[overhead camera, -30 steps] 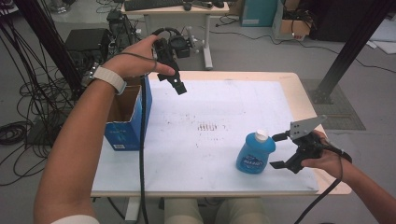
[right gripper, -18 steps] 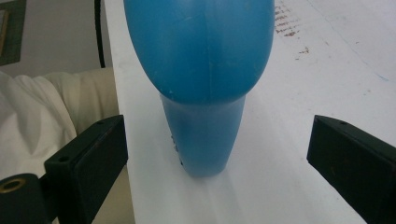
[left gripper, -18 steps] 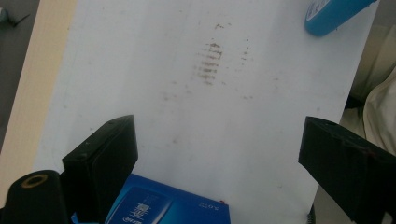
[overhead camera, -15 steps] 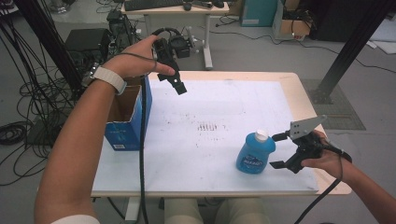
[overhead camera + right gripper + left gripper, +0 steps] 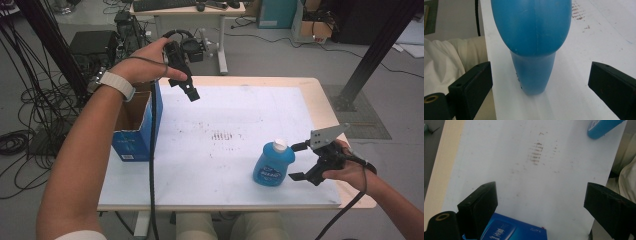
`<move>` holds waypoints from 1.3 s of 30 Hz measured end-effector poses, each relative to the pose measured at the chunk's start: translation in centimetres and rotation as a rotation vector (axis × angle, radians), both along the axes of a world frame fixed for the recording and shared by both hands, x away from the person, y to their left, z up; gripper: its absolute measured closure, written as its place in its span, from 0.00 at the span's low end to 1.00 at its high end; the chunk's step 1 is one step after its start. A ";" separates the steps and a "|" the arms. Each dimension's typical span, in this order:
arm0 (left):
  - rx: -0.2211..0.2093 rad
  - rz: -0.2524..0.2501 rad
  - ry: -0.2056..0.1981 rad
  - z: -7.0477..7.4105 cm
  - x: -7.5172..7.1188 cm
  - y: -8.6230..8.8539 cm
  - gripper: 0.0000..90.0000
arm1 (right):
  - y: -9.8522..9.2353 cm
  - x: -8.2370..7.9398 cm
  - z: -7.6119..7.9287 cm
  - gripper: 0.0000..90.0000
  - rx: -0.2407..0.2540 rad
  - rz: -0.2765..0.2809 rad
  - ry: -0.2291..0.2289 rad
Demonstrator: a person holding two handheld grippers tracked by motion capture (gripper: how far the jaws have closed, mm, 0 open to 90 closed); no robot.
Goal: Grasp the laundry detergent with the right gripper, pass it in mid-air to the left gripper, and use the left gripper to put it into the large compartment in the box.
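Observation:
A blue bottle (image 5: 272, 164) with a white cap stands upright on the white table sheet (image 5: 235, 115) at the front right. My right gripper (image 5: 298, 161) is just to its right, jaws open and spread wide, not touching it. In the right gripper view the bottle (image 5: 531, 37) looms close ahead of the open right gripper (image 5: 542, 75). My left gripper (image 5: 192, 94) hangs open in the air over the table's back left, beside an open blue carton (image 5: 135, 127). In the left gripper view the open left gripper (image 5: 544, 212) has nothing between its jaws, with the carton (image 5: 511, 230) below.
Brown smudges (image 5: 222, 135) mark the middle of the sheet. The person's lap (image 5: 225, 227) is at the front edge. Cables and equipment (image 5: 95, 45) lie on the floor to the left, a desk (image 5: 200, 10) stands behind, and a black post (image 5: 375, 55) rises at the right.

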State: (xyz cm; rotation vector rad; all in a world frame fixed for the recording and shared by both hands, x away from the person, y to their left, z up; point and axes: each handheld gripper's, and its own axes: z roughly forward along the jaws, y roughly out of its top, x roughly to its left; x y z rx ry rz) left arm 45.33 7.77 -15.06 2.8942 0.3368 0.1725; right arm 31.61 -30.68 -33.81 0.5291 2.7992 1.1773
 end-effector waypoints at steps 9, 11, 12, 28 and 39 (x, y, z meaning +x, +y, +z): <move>-0.001 0.000 0.000 0.0 0.0 0.0 0.13 | 0.0 0.0 0.0 0.06 0.001 -0.006 0.004; 0.002 0.002 0.000 0.0 0.0 0.0 0.13 | 0.1 0.4 -0.2 0.06 0.016 0.028 -0.035; 0.000 0.004 0.000 0.0 0.0 0.0 0.13 | 0.0 0.4 -0.2 0.06 0.015 0.026 -0.033; -0.001 0.005 0.000 -0.1 0.0 0.1 0.13 | 0.0 0.4 -0.2 0.06 0.012 0.027 -0.033; -0.001 0.005 -0.002 -0.1 0.0 0.1 0.13 | 0.1 0.4 -0.4 0.04 0.021 0.019 -0.032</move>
